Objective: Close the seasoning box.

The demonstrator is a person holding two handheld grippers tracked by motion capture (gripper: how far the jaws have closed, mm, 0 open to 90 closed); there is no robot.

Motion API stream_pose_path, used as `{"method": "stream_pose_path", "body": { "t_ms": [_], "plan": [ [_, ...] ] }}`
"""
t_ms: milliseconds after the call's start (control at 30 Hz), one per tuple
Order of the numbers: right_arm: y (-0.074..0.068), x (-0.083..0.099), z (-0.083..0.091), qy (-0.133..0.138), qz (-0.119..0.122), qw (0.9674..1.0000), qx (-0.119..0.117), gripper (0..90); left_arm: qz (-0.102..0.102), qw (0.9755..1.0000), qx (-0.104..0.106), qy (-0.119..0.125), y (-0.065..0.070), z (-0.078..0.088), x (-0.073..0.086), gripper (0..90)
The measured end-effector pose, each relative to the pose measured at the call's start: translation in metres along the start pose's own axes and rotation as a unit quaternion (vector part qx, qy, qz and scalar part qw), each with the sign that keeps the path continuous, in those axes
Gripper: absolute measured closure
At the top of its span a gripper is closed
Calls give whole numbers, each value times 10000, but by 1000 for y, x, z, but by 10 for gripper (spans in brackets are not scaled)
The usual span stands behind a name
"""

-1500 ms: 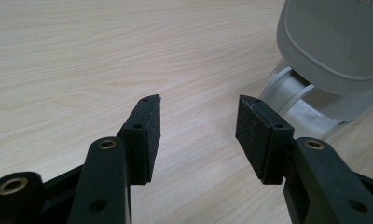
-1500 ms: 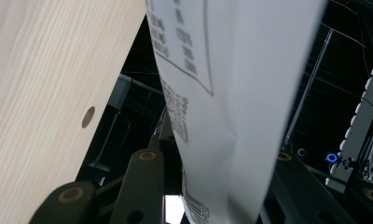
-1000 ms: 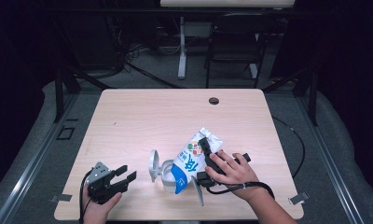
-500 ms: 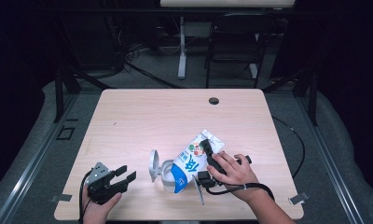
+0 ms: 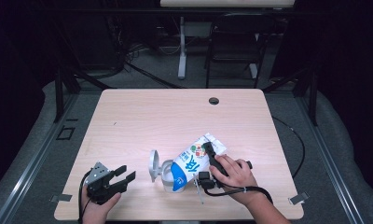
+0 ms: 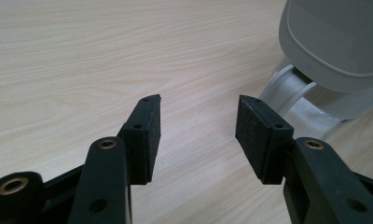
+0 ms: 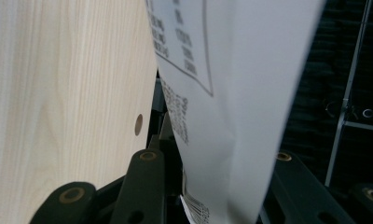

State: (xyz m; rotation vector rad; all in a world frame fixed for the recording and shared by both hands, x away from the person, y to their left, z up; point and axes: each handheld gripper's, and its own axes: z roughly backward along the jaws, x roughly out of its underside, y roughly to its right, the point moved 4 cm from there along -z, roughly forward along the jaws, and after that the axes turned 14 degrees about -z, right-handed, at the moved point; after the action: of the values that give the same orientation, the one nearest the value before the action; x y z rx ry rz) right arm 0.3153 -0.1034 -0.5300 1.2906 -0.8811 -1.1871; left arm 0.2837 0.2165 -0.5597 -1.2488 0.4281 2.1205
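A white and blue printed pouch (image 5: 191,161) hangs tilted, its lower end at the mouth of a grey container (image 5: 167,181) whose round lid (image 5: 153,164) stands open. My right gripper (image 5: 208,164) is shut on the pouch's upper part, one jaw on each side. In the right gripper view the white back of the pouch (image 7: 231,93), with small print on it, runs between the two black jaws of the right gripper (image 7: 217,182). My left gripper (image 5: 124,173) rests near the table's front left, open with nothing between its fingers. In the left gripper view the left gripper (image 6: 198,126) faces the container (image 6: 306,105) and its lid (image 6: 334,42).
The light wooden table (image 5: 175,121) has a small dark cable hole (image 5: 214,101) near its far edge. A black cable (image 5: 292,140) trails off the right side. A chair (image 5: 233,51) and a stand's legs are on the floor beyond the table.
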Motion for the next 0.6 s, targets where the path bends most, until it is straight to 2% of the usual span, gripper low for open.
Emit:
{"method": "stream_pose_path", "body": {
  "t_ms": [200,233,333,433,600],
  "plan": [
    [-2,0,1,-29,-349,9994,-53,701,9,10000,-3,8,0,0,0,508],
    [-2,-1,2,-125,-285,9995,-32,701,7,10000,-4,11,0,0,0,508],
    [-2,-1,3,-121,-401,9991,-31,703,15,10000,-8,18,-1,1,0,508],
    [-3,-1,2,-70,-622,9980,-23,704,16,10000,-9,19,-1,0,0,508],
    [-2,0,3,-163,-1010,9947,-26,710,11,10000,-12,24,0,0,0,508]
  ]
}}
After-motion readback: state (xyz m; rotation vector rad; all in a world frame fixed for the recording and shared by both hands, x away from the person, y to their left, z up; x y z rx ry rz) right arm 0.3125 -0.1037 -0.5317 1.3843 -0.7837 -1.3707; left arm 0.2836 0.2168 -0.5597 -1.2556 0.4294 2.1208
